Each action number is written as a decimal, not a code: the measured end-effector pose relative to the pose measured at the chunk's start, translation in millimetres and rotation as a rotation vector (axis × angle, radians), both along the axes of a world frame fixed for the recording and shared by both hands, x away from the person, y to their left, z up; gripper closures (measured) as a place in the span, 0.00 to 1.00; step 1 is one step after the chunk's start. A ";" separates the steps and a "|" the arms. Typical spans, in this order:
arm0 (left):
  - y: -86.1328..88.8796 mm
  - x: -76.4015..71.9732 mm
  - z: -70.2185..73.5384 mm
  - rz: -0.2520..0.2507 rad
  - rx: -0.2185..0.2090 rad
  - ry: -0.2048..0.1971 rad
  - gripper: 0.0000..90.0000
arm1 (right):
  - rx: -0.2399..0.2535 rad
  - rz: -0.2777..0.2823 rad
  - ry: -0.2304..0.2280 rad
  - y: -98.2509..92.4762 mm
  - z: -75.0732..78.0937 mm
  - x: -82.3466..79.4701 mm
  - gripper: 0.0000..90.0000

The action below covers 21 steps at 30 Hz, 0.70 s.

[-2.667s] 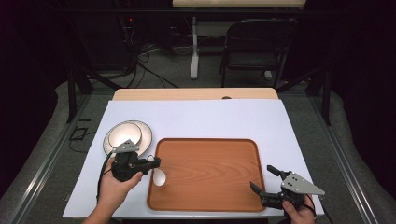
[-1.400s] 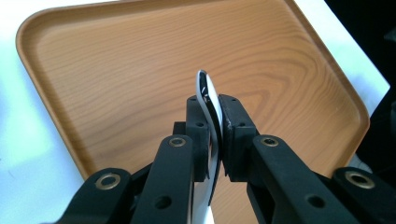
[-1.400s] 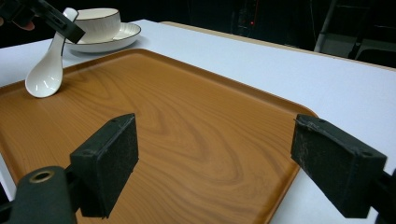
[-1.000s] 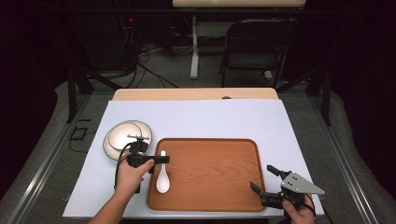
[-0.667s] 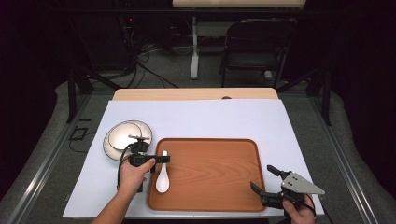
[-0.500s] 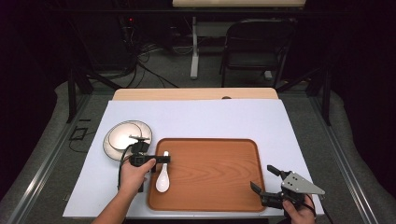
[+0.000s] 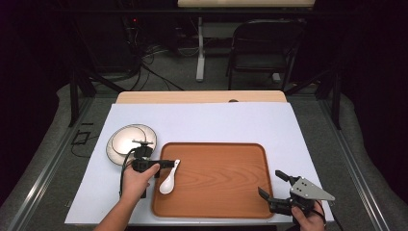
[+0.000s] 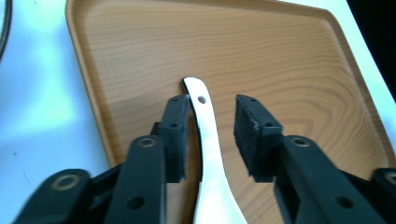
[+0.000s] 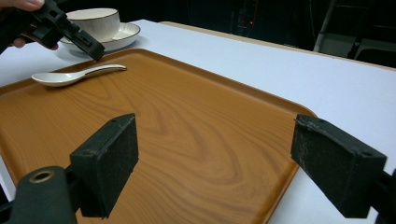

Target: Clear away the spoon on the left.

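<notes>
Left gripper view: the left gripper [image 8: 211, 135] has just been opening its jaws, which now stand apart around the spoon [image 8: 210, 154] handle, gap on one side. The spoon lies on the tray [image 7: 226, 192], at its left edge. The right gripper [image 7: 274, 189], jaws wide apart and empty, sits at the tray's right near corner.
</notes>
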<state>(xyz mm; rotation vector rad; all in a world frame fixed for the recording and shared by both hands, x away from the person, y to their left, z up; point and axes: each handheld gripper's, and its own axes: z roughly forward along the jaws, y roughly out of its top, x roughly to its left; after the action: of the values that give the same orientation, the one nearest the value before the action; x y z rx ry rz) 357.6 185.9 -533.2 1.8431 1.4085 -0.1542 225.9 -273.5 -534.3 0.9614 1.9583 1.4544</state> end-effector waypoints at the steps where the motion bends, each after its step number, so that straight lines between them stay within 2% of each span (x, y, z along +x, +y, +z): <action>1: 0.0 -0.4 1.0 -0.002 0.012 -0.009 0.67 | 0.001 0.000 0.002 0.1 0.0 0.0 0.16; 9: 2.9 -9.4 8.1 -0.008 0.107 -0.128 0.58 | 0.000 -0.001 0.000 -0.2 0.1 -0.2 0.16; 12: 7.5 -14.9 10.7 0.008 0.137 -0.170 0.55 | -0.003 -0.001 -0.004 -0.5 0.2 -0.3 0.16; 15: 14.1 -20.8 14.7 0.022 0.151 -0.204 0.52 | -0.002 -0.002 -0.004 -0.5 0.2 -0.3 0.16; 21: 26.6 -34.2 23.9 0.049 0.182 -0.303 0.49 | -0.003 -0.001 -0.002 -0.1 0.3 -0.4 0.16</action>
<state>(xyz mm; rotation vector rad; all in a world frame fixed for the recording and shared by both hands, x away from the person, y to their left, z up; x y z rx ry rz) 323.4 212.5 -509.3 1.8824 1.2856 0.2758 225.5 -273.6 -534.0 0.9594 1.9581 1.4511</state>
